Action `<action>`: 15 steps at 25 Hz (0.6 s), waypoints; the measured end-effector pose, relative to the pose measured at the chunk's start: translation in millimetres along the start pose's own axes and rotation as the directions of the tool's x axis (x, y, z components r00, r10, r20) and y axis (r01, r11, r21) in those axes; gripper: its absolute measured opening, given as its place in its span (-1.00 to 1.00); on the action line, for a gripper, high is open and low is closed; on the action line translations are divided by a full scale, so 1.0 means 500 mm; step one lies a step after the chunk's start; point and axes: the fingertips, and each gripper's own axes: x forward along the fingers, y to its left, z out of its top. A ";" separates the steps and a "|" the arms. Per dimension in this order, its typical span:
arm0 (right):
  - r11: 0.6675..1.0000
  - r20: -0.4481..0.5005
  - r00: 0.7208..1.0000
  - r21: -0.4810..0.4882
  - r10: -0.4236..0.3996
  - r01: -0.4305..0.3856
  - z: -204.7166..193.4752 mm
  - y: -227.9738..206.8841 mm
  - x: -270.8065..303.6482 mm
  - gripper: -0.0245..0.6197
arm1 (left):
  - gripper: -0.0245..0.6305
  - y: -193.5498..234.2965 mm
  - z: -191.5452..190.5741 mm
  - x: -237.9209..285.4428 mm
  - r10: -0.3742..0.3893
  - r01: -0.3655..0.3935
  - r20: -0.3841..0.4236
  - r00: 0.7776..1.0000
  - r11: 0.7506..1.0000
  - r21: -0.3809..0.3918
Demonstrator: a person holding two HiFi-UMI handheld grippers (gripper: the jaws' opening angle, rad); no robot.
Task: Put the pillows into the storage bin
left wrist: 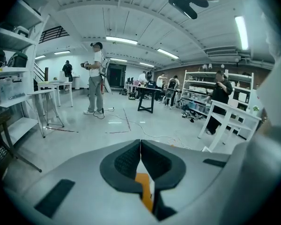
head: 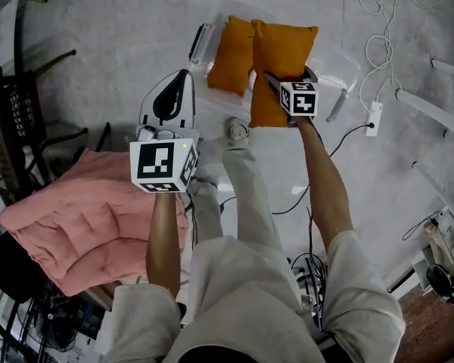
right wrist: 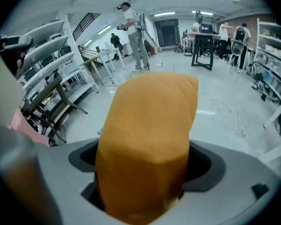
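Note:
Two orange pillows stand on end in a clear storage bin [head: 340, 72] on the floor. The left pillow [head: 231, 55] leans against the right one [head: 281, 55]. My right gripper [head: 277, 83] reaches over the bin's near side, and its jaws stand wide around the right pillow's lower edge. In the right gripper view that pillow [right wrist: 150, 121] fills the gap between the jaws [right wrist: 143, 172] and touches both pads. My left gripper [head: 183, 76] is held above the floor to the left of the bin, shut with nothing in it [left wrist: 140, 146].
A pink quilted cushion [head: 91, 218] lies at the lower left beside dark chair frames [head: 19, 119]. A power strip [head: 374, 117] and white cables lie right of the bin. My own shoe [head: 238, 131] is just before it. People, tables and shelves stand farther off.

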 end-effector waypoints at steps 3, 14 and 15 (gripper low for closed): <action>1.000 -0.050 0.999 0.001 -0.015 0.016 -0.032 0.001 0.022 0.71 | -0.89 0.008 -0.011 -0.004 0.009 -0.009 -0.013 1.000 1.000 -0.004; 0.998 0.102 0.994 -0.063 0.031 -0.025 0.020 0.096 -0.059 0.59 | -0.89 0.046 -0.013 -0.075 0.072 -0.072 0.001 0.997 0.997 -0.038; 0.996 0.116 0.993 -0.086 0.038 -0.028 0.031 0.114 -0.071 0.57 | -0.89 0.056 -0.013 -0.088 0.083 -0.083 0.002 0.997 0.996 -0.044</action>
